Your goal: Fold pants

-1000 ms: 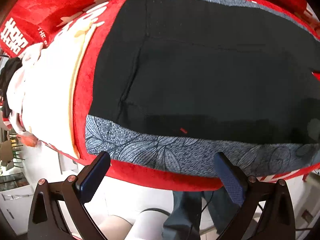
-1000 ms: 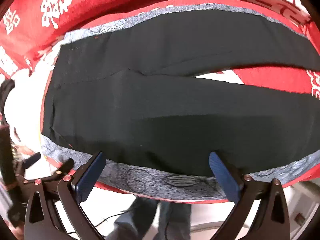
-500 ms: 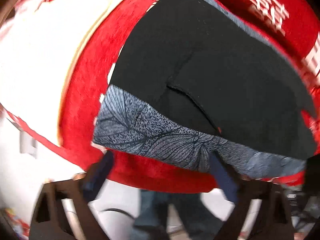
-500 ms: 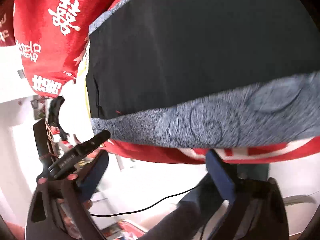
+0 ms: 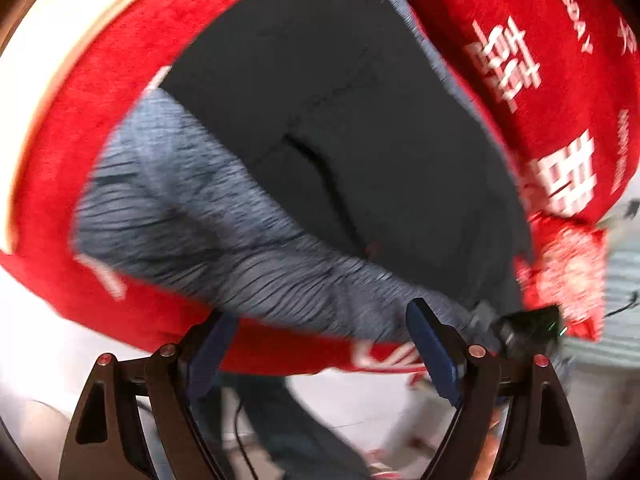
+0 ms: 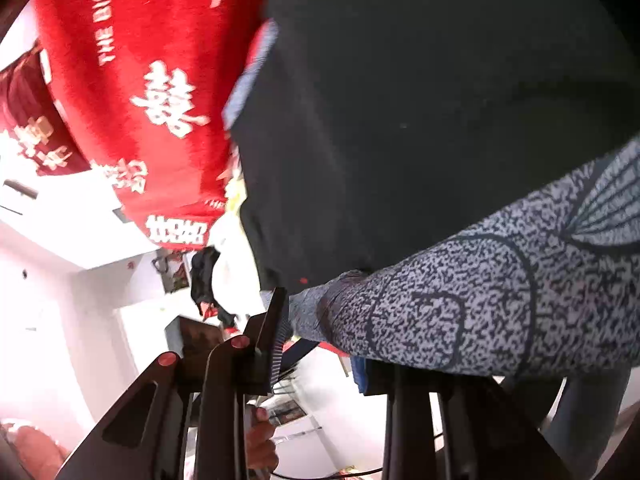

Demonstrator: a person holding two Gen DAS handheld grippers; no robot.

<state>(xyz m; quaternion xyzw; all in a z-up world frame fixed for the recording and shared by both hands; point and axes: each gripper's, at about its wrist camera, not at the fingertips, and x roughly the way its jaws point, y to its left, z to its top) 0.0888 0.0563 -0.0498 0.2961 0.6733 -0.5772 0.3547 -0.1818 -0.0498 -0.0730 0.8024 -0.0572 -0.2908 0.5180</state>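
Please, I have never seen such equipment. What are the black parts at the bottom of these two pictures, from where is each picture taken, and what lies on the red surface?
There is no robot here. A person holds a hand tool in each hand, each with two fingers and a small wide-angle camera looking forward along them. That is why the pictures look round and bent.

One picture is from the left tool. Its left gripper is open, with blue pads apart, holding nothing. Ahead lie black pants on a grey patterned cloth, over a red blanket with white characters. This view is blurred.

The other picture is from the right tool. The right gripper is at the near edge of the same grey patterned cloth, which covers one finger, so I cannot tell whether it grips anything.
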